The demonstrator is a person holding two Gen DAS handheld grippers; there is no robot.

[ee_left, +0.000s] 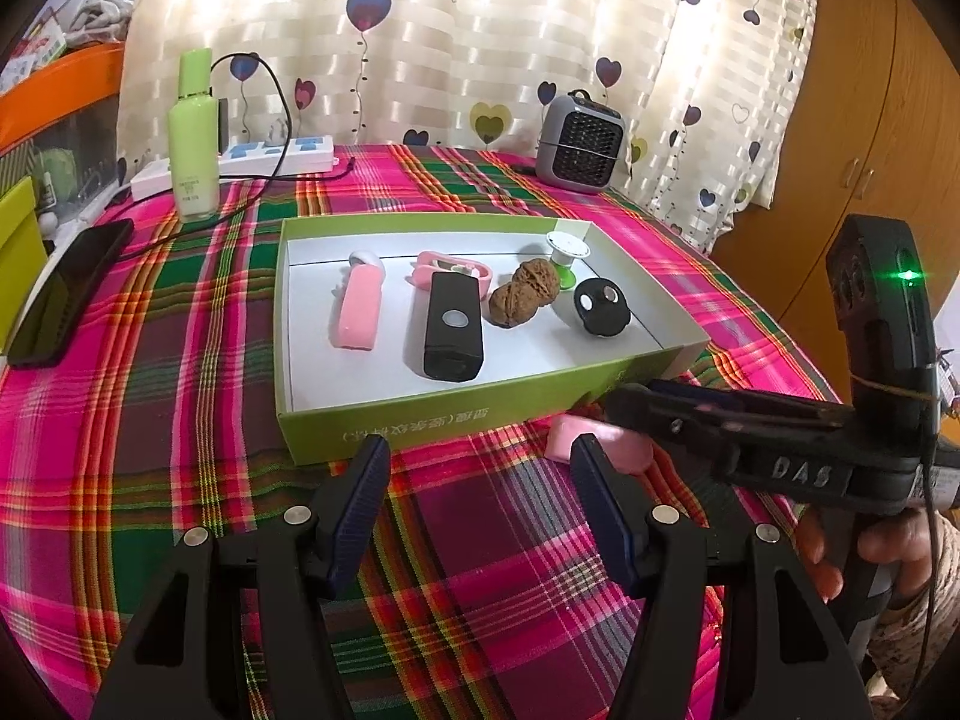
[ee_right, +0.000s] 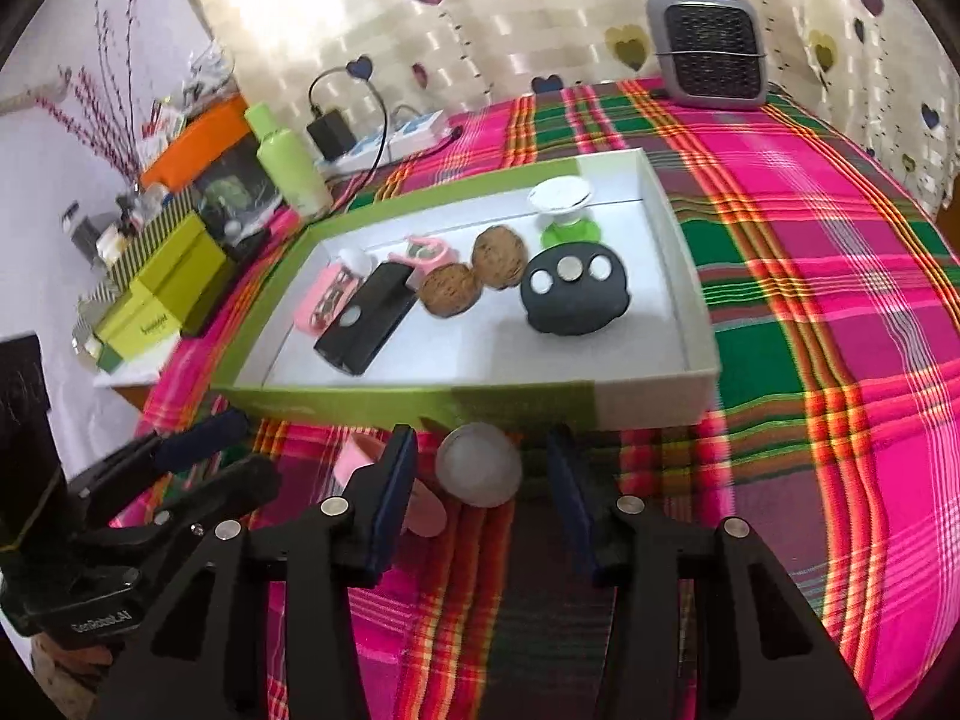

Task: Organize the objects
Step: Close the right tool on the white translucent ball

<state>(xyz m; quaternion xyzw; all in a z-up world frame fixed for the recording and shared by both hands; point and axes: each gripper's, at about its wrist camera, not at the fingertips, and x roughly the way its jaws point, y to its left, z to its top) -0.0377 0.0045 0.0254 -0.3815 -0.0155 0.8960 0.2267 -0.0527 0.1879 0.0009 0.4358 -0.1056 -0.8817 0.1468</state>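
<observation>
Box (ee_right: 420, 402) wall before right tool (ee_right: 480, 480), heater (ee_right: 708, 54) behind

You've got a table under a loud pink-green plaid cloth (ee_left: 492, 570), and sitting right on it is the shallow green box (ee_left: 456, 414) with white inside, mid-table. Just in front of its near wall there's a pink item with a whitish round end (ee_right: 479, 465) lying on the cloth. Along the back you've got a green bottle (ee_left: 193, 144), a white power strip (ee_left: 282, 155) and a small grey heater (ee_left: 579, 141) — plus a black phone (ee_left: 66, 291) at the left edge.
</observation>
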